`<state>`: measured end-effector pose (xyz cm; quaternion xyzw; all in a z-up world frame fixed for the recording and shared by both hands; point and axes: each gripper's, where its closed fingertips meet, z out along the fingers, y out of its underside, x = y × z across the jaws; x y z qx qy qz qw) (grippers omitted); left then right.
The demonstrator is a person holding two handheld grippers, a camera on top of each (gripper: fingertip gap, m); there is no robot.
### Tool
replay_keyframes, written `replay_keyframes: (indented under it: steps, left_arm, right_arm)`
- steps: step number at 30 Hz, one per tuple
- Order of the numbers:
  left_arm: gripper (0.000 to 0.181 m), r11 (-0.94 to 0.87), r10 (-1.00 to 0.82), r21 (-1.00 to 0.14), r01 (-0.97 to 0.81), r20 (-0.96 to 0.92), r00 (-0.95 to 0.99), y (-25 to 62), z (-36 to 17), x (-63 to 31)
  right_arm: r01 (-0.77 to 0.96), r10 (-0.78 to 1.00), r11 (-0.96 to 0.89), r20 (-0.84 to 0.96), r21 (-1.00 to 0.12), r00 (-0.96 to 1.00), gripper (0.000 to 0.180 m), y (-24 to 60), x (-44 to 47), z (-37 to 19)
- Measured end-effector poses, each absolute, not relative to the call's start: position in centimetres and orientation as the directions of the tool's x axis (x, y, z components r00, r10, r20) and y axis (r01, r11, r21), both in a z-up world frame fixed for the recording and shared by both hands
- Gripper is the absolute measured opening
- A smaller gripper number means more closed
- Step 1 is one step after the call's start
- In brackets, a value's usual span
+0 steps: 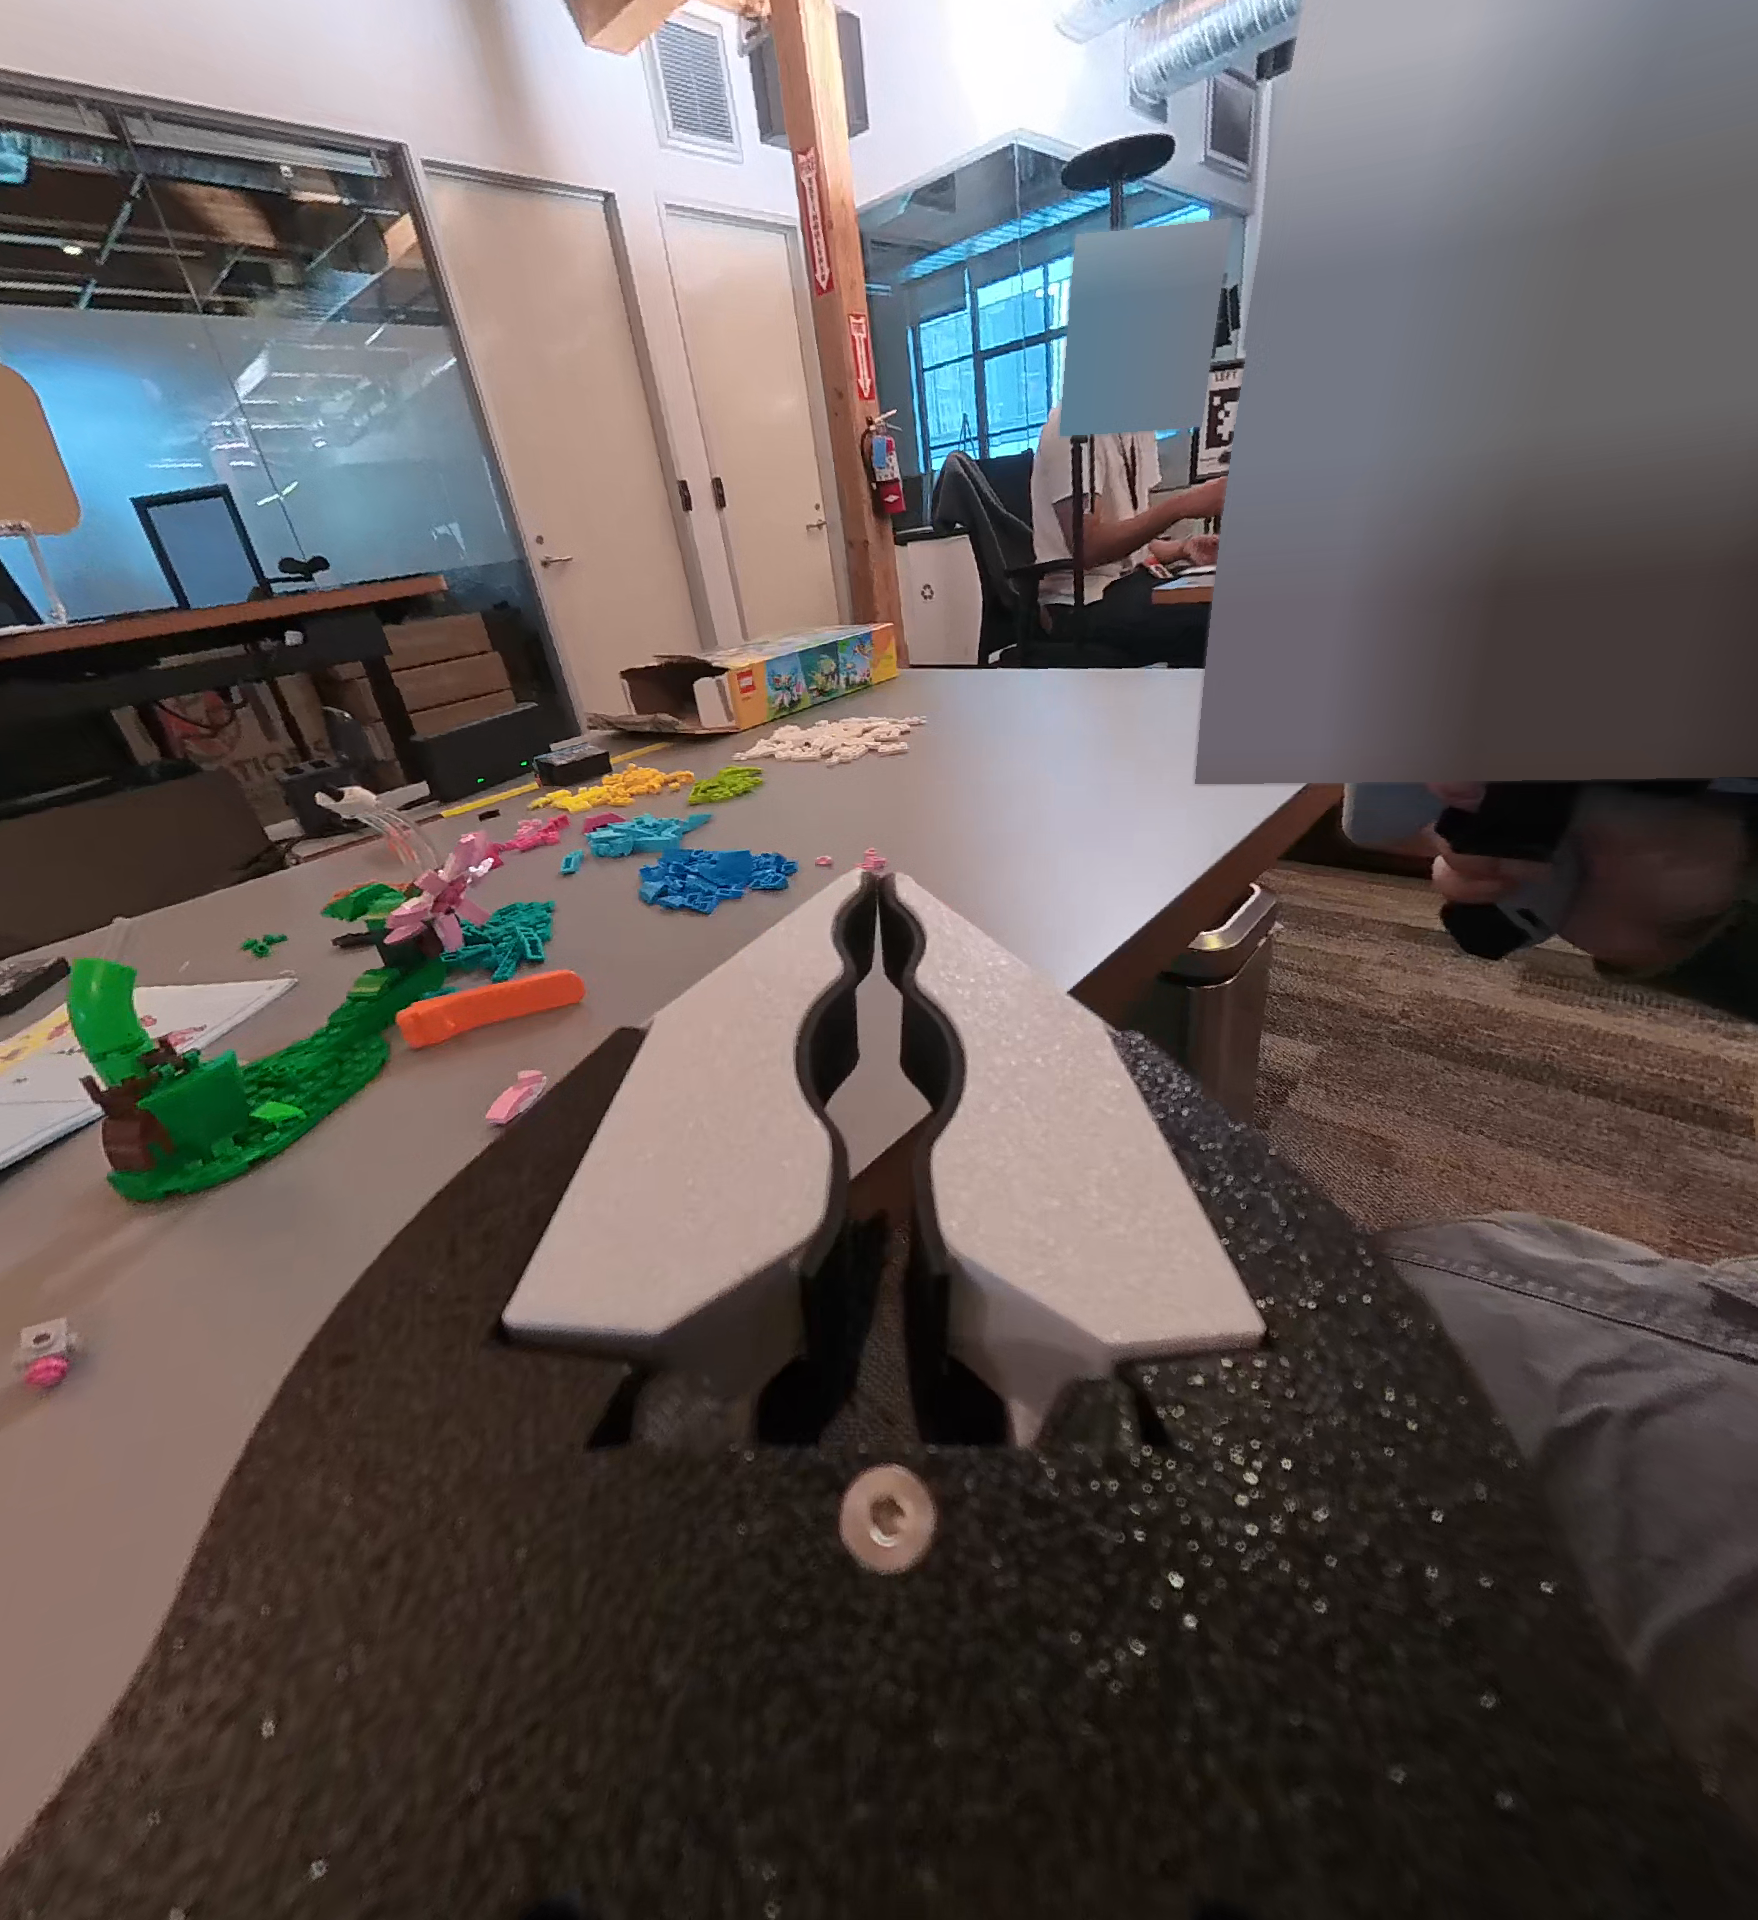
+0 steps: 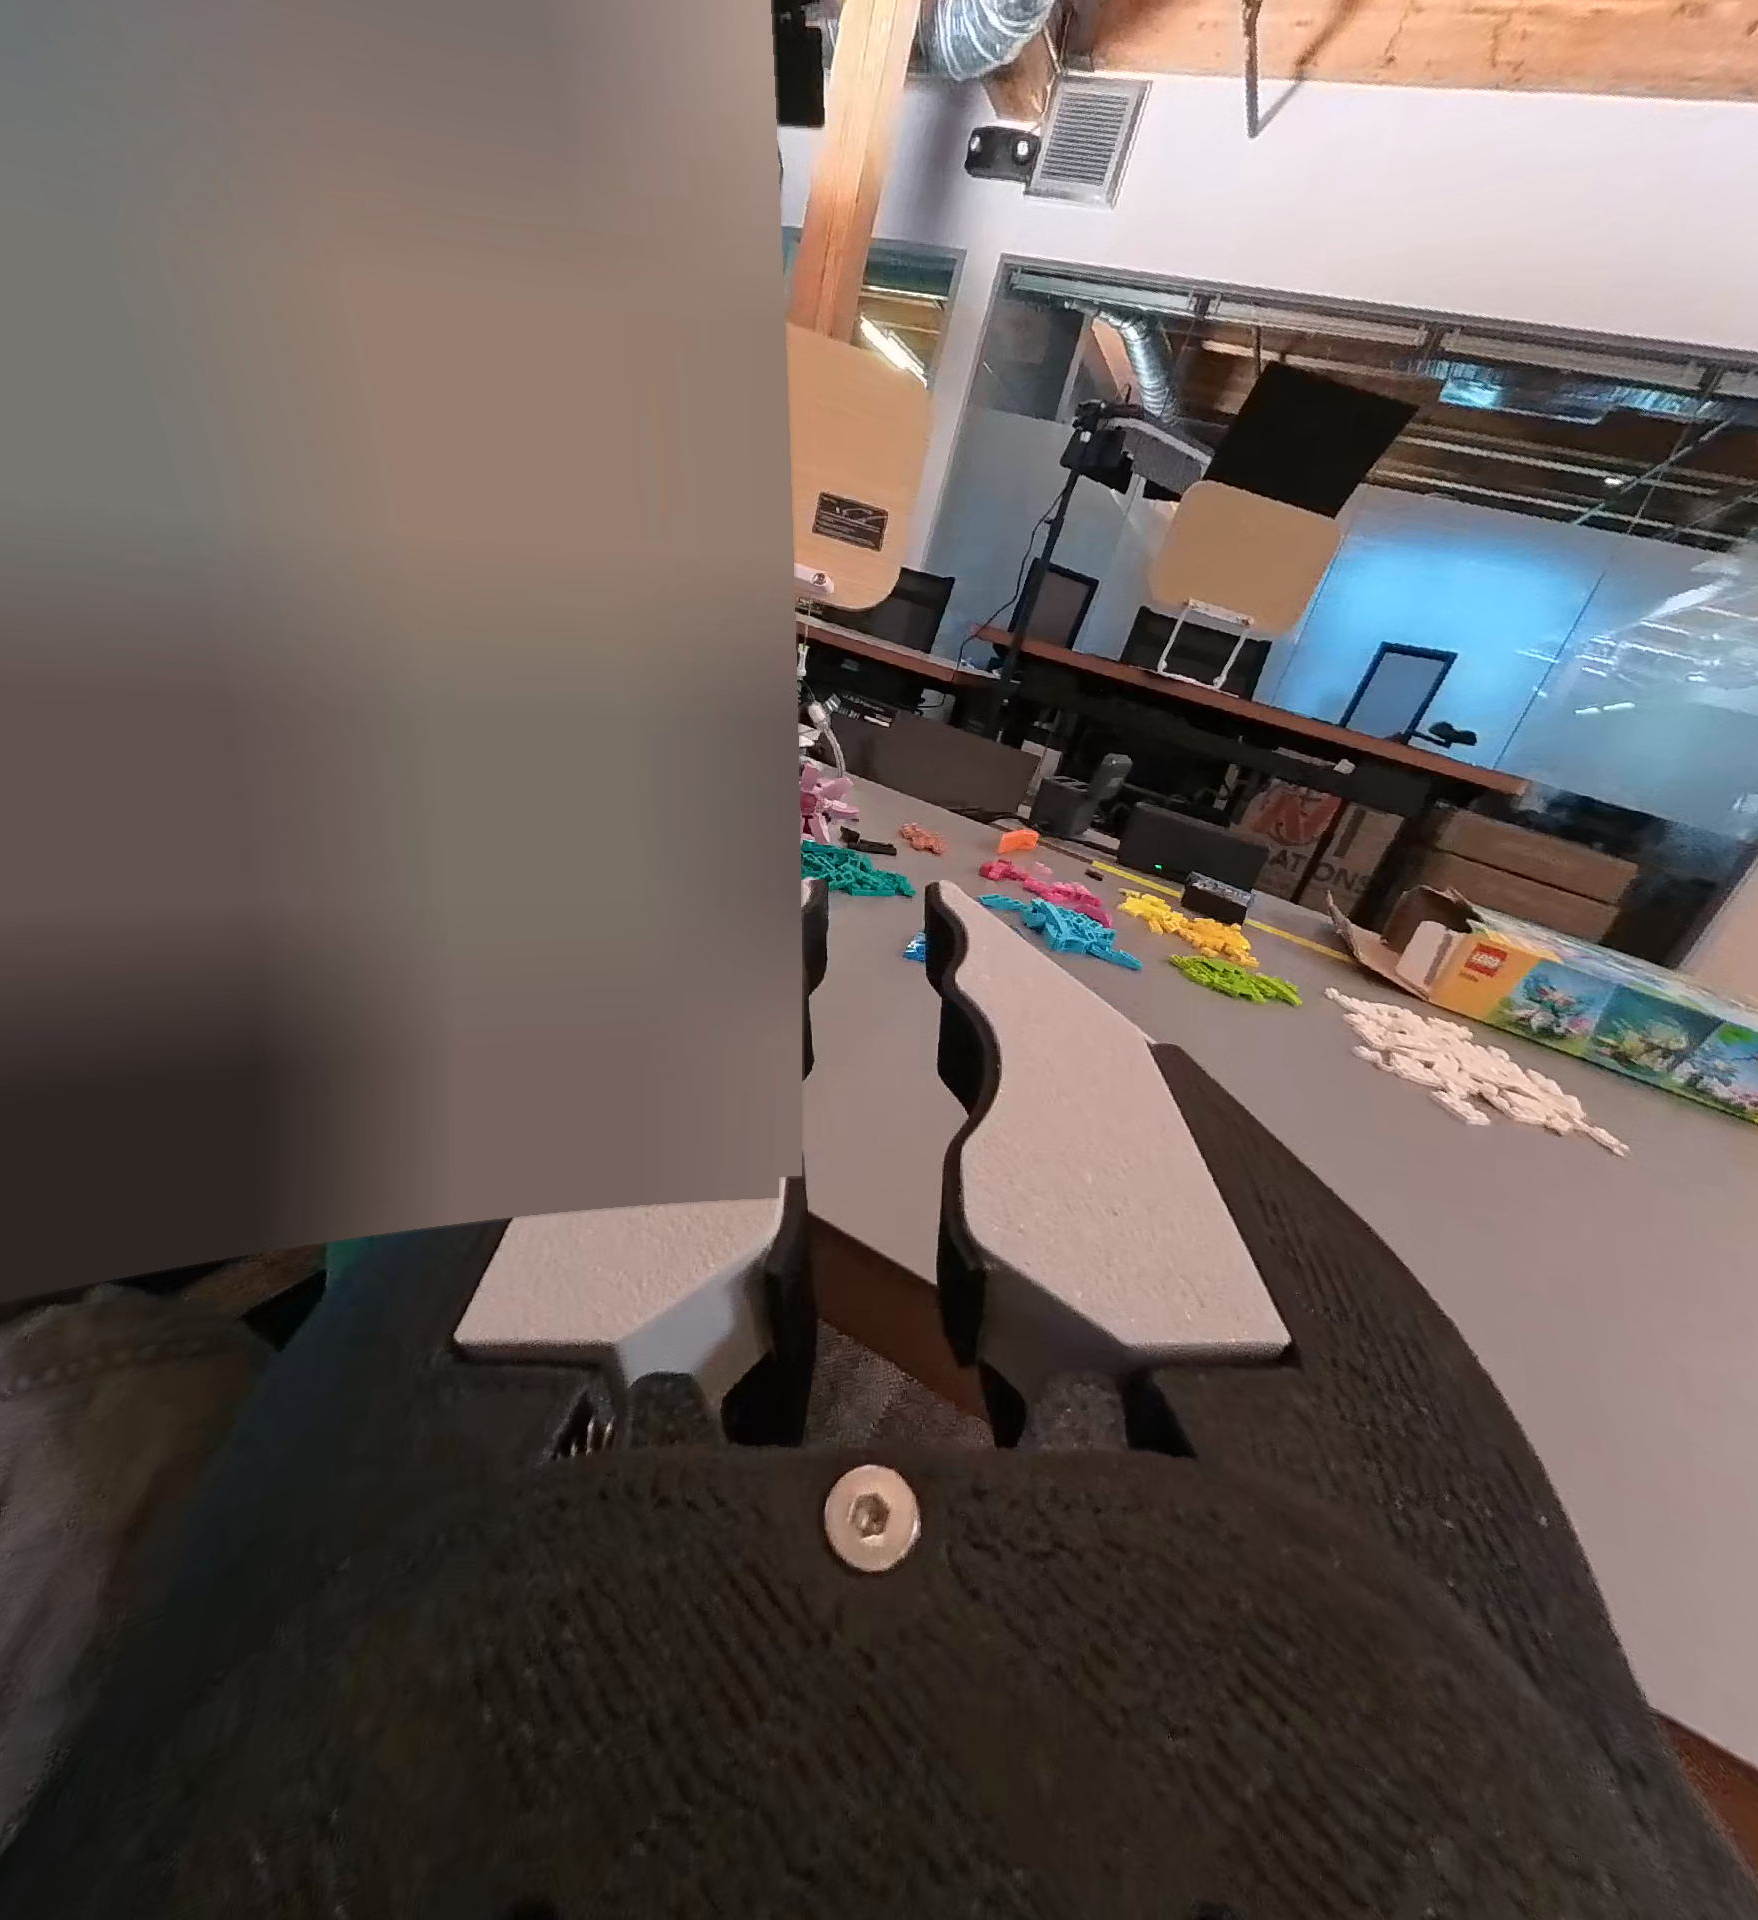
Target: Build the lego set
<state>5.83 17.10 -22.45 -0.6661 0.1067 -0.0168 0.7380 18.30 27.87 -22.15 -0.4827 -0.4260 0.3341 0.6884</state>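
A partly built green Lego base (image 1: 231,1112) with a curved green leaf and a pink flower (image 1: 439,904) stands on the grey table (image 1: 1010,790) at the left. My left gripper (image 1: 873,883) is shut with its tips touching and nothing between them, over the table's near edge, to the right of the build. My right gripper (image 2: 875,904) is open and empty, its left finger mostly hidden by a blur patch. It points across the table toward the sorted brick piles. In the left wrist view it shows in a hand (image 1: 1509,873) off the table's right edge.
Sorted piles lie farther back: blue (image 1: 714,878), teal (image 1: 501,935), yellow (image 1: 615,784), lime (image 2: 1233,977), white (image 2: 1457,1060). An orange brick separator (image 1: 490,1006), instruction booklet (image 1: 23,1070), two small loose pieces and the Lego box (image 2: 1633,1018) are also there. A metal bin (image 1: 1228,997) stands beside the table. Left tips to right tips: about 15 cm.
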Motion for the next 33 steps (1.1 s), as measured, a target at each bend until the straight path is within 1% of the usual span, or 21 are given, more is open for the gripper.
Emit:
replay_keyframes:
  steps: [1, 9, 12, 15, 19, 22, 28, 33]
  left_arm:
    - [0.000, 0.113, -0.169, -0.986, -0.122, -0.141, 0.976, 17.2, -22.4, 5.9]
    - [0.000, 0.089, -0.195, -0.990, -0.111, -0.127, 0.972, 18.7, -23.2, 5.9]
    - [0.001, 0.055, -0.219, -0.995, -0.089, -0.099, 0.971, 19.0, -23.9, 6.0]
    - [0.000, 0.008, -0.264, -0.998, -0.070, -0.069, 0.962, 19.1, -24.7, 6.6]
    - [0.000, -0.019, -0.274, -0.997, -0.077, -0.069, 0.959, 18.7, -25.0, 6.7]
    - [0.000, -0.036, -0.261, -0.993, -0.114, -0.101, 0.960, 17.9, -25.5, 6.7]
    - [0.000, -0.082, -0.222, -0.970, -0.228, -0.205, 0.953, 16.3, -26.9, 6.3]
    - [0.000, -0.074, -0.213, -0.967, -0.244, -0.223, 0.951, 15.2, -26.7, 6.5]
  right_arm:
    - [-0.044, 0.870, 0.311, 0.265, -0.949, 0.416, 0.017, 27.9, 18.4, -22.2]
    - [-0.011, 0.865, 0.275, 0.242, -0.961, 0.439, 0.018, 29.2, 19.1, -23.2]
    - [0.034, 0.860, 0.283, 0.270, -0.958, 0.434, 0.018, 29.4, 19.0, -23.7]
    - [0.113, 0.845, 0.278, 0.299, -0.954, 0.443, 0.018, 29.9, 18.9, -24.7]
    - [0.195, 0.843, 0.274, 0.333, -0.942, 0.423, 0.007, 29.9, 18.6, -26.1]
    - [0.210, 0.856, 0.250, 0.318, -0.945, 0.409, 0.000, 29.8, 18.4, -26.7]
    - [0.192, 0.880, 0.182, 0.247, -0.964, 0.406, 0.000, 29.5, 18.5, -26.8]
    - [0.205, 0.885, 0.187, 0.255, -0.961, 0.389, 0.000, 28.2, 18.6, -27.0]
